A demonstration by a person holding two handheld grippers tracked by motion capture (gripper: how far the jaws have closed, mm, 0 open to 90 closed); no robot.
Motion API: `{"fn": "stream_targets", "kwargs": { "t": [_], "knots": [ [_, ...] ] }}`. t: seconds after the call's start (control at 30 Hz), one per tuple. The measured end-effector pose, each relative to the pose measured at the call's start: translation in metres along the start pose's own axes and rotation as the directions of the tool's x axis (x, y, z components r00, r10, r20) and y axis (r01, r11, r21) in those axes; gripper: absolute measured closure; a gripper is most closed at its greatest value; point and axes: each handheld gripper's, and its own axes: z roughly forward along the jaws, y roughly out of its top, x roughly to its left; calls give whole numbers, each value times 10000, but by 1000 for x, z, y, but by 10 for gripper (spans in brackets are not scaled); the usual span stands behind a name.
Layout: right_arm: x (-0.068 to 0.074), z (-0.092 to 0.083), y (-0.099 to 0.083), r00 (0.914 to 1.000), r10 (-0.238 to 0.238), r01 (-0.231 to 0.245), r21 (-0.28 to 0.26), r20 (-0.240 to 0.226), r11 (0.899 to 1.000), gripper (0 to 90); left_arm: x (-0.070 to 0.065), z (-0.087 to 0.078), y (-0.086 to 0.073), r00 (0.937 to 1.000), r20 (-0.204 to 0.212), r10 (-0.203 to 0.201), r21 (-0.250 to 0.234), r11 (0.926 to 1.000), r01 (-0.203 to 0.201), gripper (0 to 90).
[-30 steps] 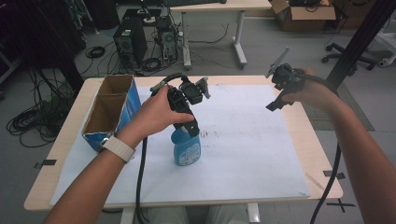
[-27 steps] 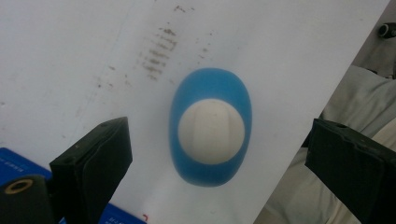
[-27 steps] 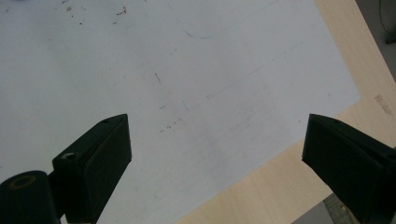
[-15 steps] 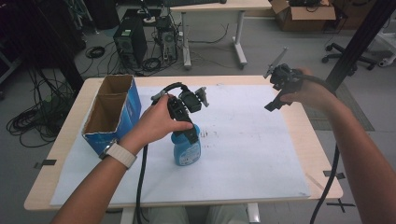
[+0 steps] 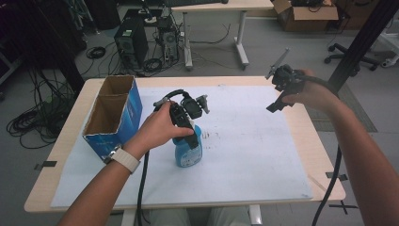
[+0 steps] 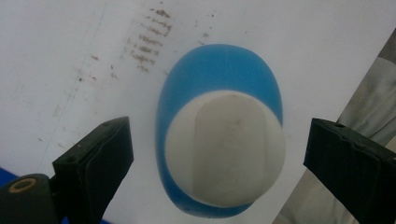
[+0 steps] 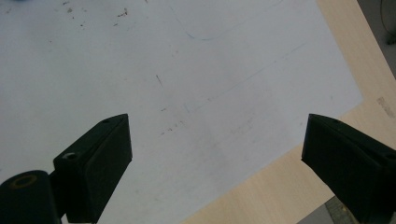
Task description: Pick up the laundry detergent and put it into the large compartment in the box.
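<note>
A blue bottle (image 5: pixel 188 151) with a white cap (image 6: pixel 226 147) stands upright on the white sheet (image 5: pixel 244 141) near the table's middle. My left gripper (image 5: pixel 190 136) hangs directly over it, pointing down. In the left gripper view the jaws stand wide open on either side of the blue bottle (image 6: pixel 219 84), apart from it. My right gripper (image 5: pixel 277 96) is held up in the air over the table's far right part. The right gripper view looks down between open jaws at the white sheet (image 7: pixel 187 93) and the wooden table edge (image 7: pixel 289 182), nothing between them.
An open blue cardboard box (image 5: pixel 113 117) with two compartments stands at the table's left. Brown smudges (image 6: pixel 149 42) mark the sheet beside the bottle. Beyond the table are computer towers (image 5: pixel 129 42), cables, another table and an office chair (image 5: pixel 348 52). A black post (image 5: pixel 362 37) rises at the right.
My left gripper has come down and toward me, closer over the bottle's cap. The right gripper has stayed nearly where it was.
</note>
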Motion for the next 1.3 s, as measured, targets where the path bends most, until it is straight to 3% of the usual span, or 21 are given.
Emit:
{"fn": "stream_targets", "kwargs": {
  "t": [0.6, 1.3],
  "knots": [
    [0, 2, -1, 10000, 34, -34, 33, -70, 10000, 90, 2, 11, 2, 10000, 34, 57, 43, 10000, -58, 119],
    [1, 2, -1, 10000, 17, -17, 0, -90, 10000, 90, 4, 12, 0, 10000, 38, 67, -7, 10000, -67, 230]
  ]
}}
